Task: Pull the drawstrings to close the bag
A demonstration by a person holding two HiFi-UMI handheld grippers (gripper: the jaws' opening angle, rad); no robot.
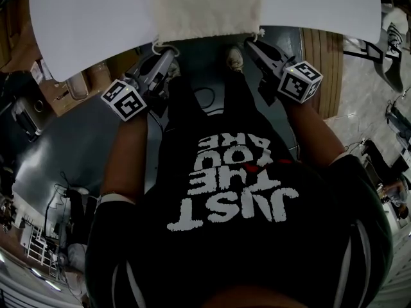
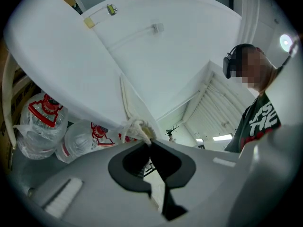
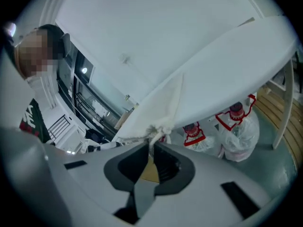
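A cream cloth bag (image 1: 209, 8) lies on the white table (image 1: 83, 18) with its mouth hem at the near edge. At the hem's left corner my left gripper (image 1: 170, 51) is shut on the left drawstring (image 1: 158, 45). In the left gripper view the knotted cord (image 2: 135, 126) sits pinched at the tips of that gripper (image 2: 149, 143). At the right corner my right gripper (image 1: 252, 42) holds the right drawstring (image 1: 259, 32). The right gripper view shows the cord's knot (image 3: 158, 130) caught at the tips of that gripper (image 3: 152, 145), below the bag's corner (image 3: 163, 105).
Large water bottles with red labels (image 2: 42, 122) (image 3: 236, 126) stand under the table. A cardboard box (image 1: 70, 88) sits on the floor at the left and wooden slats (image 1: 321, 50) lie at the right. The person's shoe (image 1: 234, 58) is between the grippers.
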